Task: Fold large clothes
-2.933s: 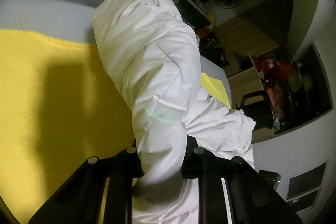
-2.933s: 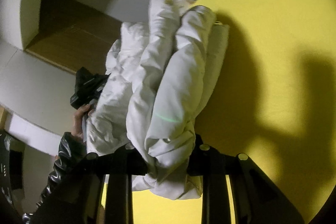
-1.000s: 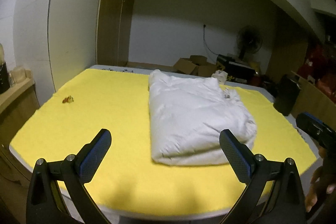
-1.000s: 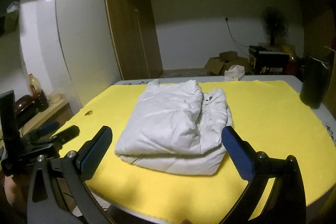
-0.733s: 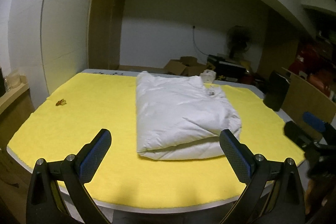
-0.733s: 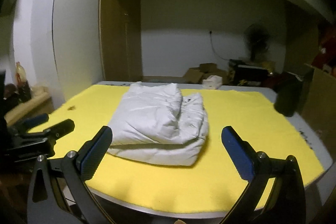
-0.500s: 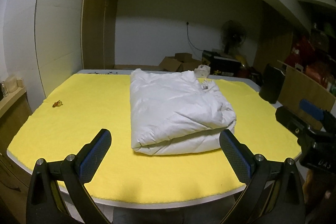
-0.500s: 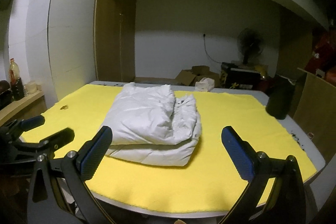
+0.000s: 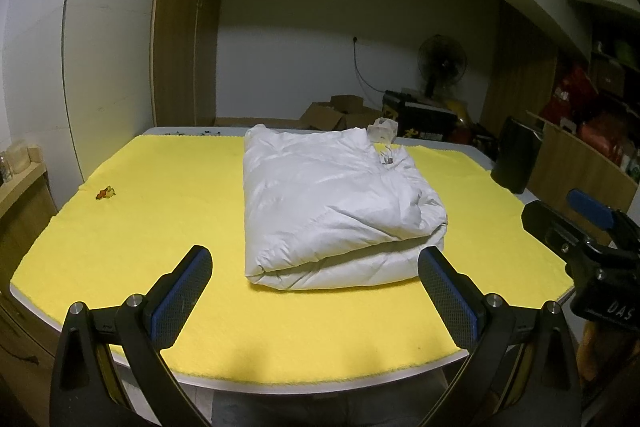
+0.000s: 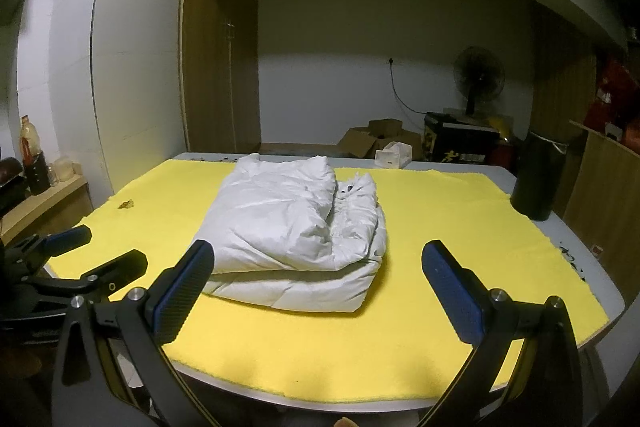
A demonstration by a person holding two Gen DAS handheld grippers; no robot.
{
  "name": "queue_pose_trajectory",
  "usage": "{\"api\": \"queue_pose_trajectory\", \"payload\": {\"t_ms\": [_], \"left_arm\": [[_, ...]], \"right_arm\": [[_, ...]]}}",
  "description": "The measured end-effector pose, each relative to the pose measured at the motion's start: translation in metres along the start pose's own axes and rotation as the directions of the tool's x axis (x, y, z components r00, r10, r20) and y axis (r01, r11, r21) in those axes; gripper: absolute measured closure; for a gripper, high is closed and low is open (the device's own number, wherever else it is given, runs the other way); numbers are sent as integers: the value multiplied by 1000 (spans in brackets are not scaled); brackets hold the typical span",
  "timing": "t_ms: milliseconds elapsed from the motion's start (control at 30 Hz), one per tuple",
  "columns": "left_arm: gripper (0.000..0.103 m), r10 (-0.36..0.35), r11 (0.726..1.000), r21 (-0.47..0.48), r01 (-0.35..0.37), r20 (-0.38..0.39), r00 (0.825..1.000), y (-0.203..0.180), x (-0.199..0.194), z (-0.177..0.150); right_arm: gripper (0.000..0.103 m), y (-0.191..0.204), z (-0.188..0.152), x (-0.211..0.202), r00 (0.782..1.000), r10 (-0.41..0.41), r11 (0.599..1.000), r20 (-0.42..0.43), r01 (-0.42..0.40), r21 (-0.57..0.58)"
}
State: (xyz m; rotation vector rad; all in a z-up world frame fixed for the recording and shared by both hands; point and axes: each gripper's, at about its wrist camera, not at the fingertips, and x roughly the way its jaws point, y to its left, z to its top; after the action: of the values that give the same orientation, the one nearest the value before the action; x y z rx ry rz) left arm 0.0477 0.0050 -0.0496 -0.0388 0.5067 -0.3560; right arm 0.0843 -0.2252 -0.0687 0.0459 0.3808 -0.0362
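Note:
A white padded jacket [image 9: 332, 203] lies folded into a compact bundle in the middle of the yellow cloth [image 9: 160, 227] on the table; it also shows in the right wrist view [image 10: 296, 227]. My left gripper [image 9: 316, 291] is open and empty, held back at the table's near edge. My right gripper [image 10: 320, 287] is open and empty, also back from the near edge. Neither touches the jacket. The right gripper shows at the right of the left wrist view [image 9: 580, 231], and the left gripper at the left of the right wrist view [image 10: 76, 259].
A small orange scrap [image 9: 105, 193] lies on the cloth at the left. A black cylinder [image 10: 536, 175] stands at the table's right edge. Cardboard boxes [image 9: 336, 115], a fan [image 9: 442, 63] and shelves stand behind. A wooden counter with bottles [image 10: 32, 163] is at the left.
Both grippers let go of the jacket, opened wide and drew back from the table. The folded jacket now lies still on the cloth.

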Motion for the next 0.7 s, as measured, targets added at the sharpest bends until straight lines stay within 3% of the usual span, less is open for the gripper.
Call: {"api": "queue_pose_trajectory", "payload": {"t_ms": [700], "left_arm": [[0, 19, 1000, -3, -19, -28, 999, -7, 4, -5]], "right_arm": [[0, 10, -3, 4, 999, -16, 999, -51, 14, -36]]}}
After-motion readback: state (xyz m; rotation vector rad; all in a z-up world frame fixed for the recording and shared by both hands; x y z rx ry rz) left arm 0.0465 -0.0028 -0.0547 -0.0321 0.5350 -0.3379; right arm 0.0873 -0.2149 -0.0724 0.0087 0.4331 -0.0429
